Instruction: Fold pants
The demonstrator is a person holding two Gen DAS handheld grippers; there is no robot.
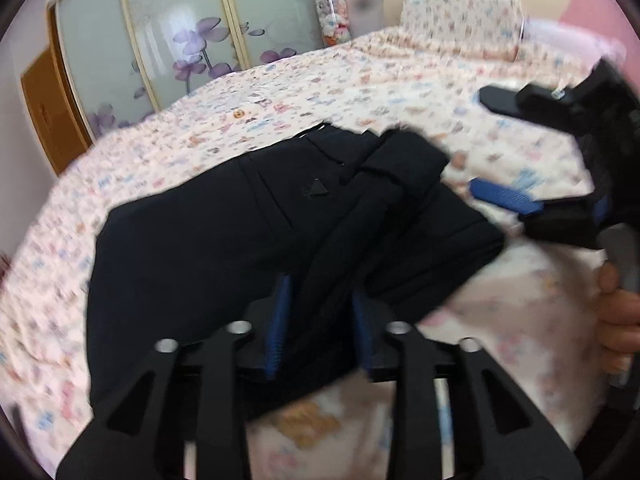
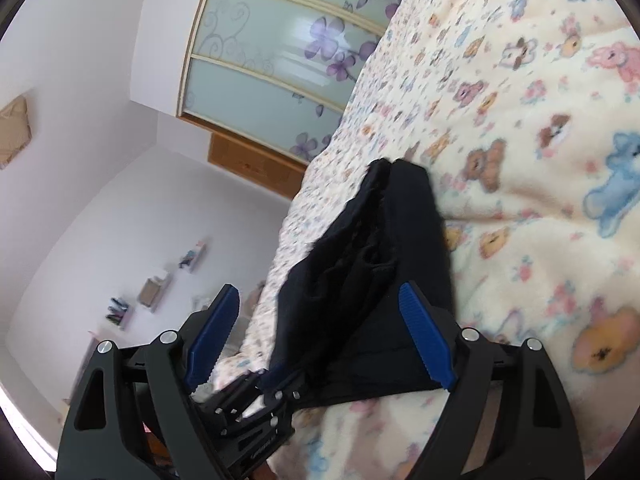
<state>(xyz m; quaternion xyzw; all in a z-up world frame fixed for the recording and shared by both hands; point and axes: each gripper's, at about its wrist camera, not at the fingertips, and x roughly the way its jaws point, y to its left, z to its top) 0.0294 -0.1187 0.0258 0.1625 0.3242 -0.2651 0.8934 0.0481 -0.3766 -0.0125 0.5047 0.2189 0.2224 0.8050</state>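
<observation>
Across the centre of the left wrist frame, on the cream blanket printed with pastel teddy bears, lies the dark navy pair of pants, already doubled into a thick bundle whose long axis runs from lower left to upper right. At the bottom centre, the left gripper is clamped on the bundle's near edge — cloth fills the gap between its blue pads. The right gripper hangs at the right edge of the frame, just beside the bundle's far right end, spread wide and empty.

The right wrist view adds what the other hides — layered folded edges along the pants' end, directly ahead between its parted blue fingers, so the right gripper likely takes that end next.
</observation>
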